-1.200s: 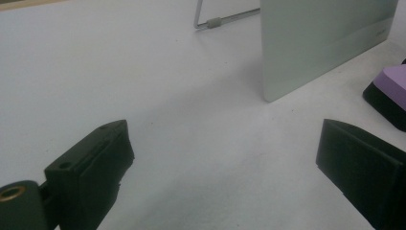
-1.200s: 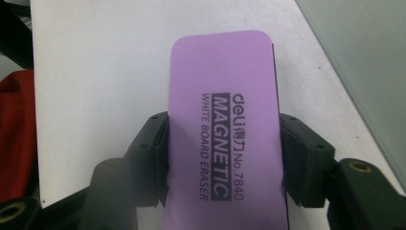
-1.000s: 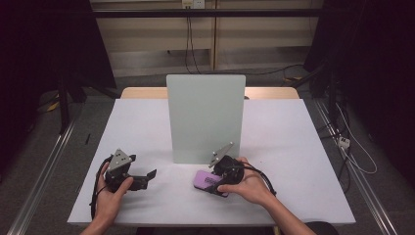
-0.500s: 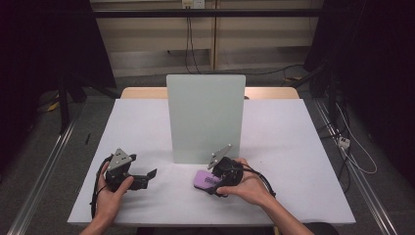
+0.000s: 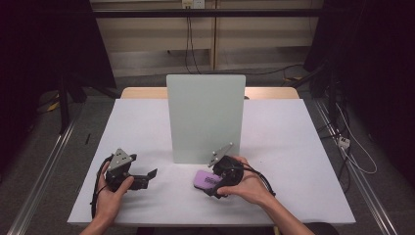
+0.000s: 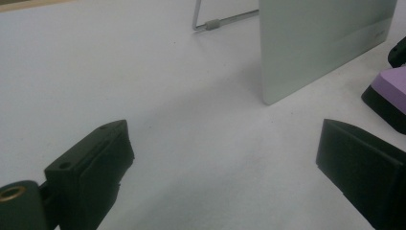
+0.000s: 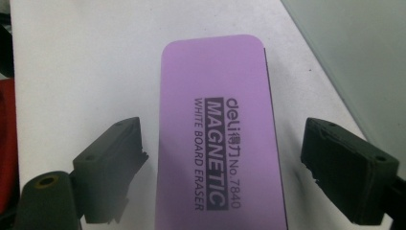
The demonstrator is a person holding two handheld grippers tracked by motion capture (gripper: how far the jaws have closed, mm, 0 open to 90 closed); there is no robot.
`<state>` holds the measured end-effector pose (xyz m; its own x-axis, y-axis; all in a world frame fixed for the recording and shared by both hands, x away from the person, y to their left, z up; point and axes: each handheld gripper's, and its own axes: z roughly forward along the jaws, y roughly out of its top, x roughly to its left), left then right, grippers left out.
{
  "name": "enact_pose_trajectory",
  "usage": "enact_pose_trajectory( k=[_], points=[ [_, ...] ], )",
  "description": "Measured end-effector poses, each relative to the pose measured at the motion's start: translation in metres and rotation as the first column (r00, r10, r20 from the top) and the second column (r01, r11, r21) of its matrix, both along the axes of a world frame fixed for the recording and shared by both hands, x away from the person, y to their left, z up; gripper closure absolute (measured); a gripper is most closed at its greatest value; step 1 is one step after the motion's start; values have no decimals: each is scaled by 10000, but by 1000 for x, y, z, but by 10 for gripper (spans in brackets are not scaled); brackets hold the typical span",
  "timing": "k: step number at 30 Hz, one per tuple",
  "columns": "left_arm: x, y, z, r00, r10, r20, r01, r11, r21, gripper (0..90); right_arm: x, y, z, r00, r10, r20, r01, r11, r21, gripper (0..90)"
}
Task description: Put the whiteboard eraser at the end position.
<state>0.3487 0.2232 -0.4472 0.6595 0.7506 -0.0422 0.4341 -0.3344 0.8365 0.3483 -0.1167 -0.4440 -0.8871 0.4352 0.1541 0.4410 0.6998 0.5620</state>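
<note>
Where jaws gape, eraser (image 7: pixel 220 139) between.

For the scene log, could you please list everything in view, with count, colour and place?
whiteboard eraser: one, purple top on a black base, lying on the table in front of the board, between the right gripper's jaws, apart from both pads
whiteboard: one, pale grey-green, upright at mid table on a wire stand
table: one, white top
left gripper: one, black, open, at the table's near left
right gripper: one, black, jaws just opened, astride the eraser
hands: two, one on each gripper
</note>
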Motion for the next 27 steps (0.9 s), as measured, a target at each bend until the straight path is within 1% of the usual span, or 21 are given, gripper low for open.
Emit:
enact_pose_trajectory(
  k=[1, 5, 6, 8, 10, 11, 14, 16, 18, 20, 24, 26, 27],
  points=[
    [0, 0, 0, 10000, 1, -23, -1, 10000, -28, 49, 0, 0, 0, 10000, -33, -2, 33, 10000, 50, 109],
    [0, 0, 0, 10000, 6, -49, -6, 10000, 7, 49, 1, -2, 2, 9999, -172, -14, 173, 9995, 266, 96],
    [0, 0, 0, 10000, 12, -45, -12, 10000, 3, 49, 1, -2, 2, 9997, -245, 80, 242, 9993, 292, 93],
    [1, 0, -1, 10000, -20, -38, 20, 10000, 60, 49, 1, -3, 4, 9995, -309, 82, 304, 9983, 500, 86],
    [0, -1, -1, 10000, -23, -44, 23, 10000, 34, 49, 1, -3, 5, 9991, -409, 146, 398, 9970, 667, 90],
    [0, -1, -1, 10000, -3, -59, 3, 10000, 24, 49, 0, -3, 5, 9992, -373, 146, 362, 9966, 734, 82],
    [0, -1, -1, 10000, 32, -94, -31, 10000, 48, 49, 0, -3, 8, 9986, -478, 243, 459, 9963, 731, 79],
    [0, -1, -1, 10000, 34, -87, -34, 10000, 45, 49, 1, -5, 9, 9975, -651, 274, 626, 9946, 833, 81],
    [0, -1, -1, 10000, -7, -49, 7, 10000, 97, 49, 2, -7, 11, 9954, -871, 400, 834, 9927, 872, 81],
    [0, -1, -1, 10000, -5, -30, 5, 10000, 55, 49, 4, -11, 13, 9924, -1147, 443, 1101, 9894, 942, 80],
    [0, -1, -1, 10000, 28, -29, -28, 10000, -5, 49, 4, -15, 16, 9874, -1461, 611, 1398, 9855, 962, 80],
    [0, 0, 0, 10000, 68, -17, -68, 10000, 63, 49, 4, -18, 18, 9837, -1687, 626, 1606, 9800, 1176, 81],
    [-1, -1, 0, 9999, 107, -1, -107, 9999, -61, 49, 4, -18, 18, 9806, -1839, 674, 1748, 9769, 1226, 82]
  ],
)
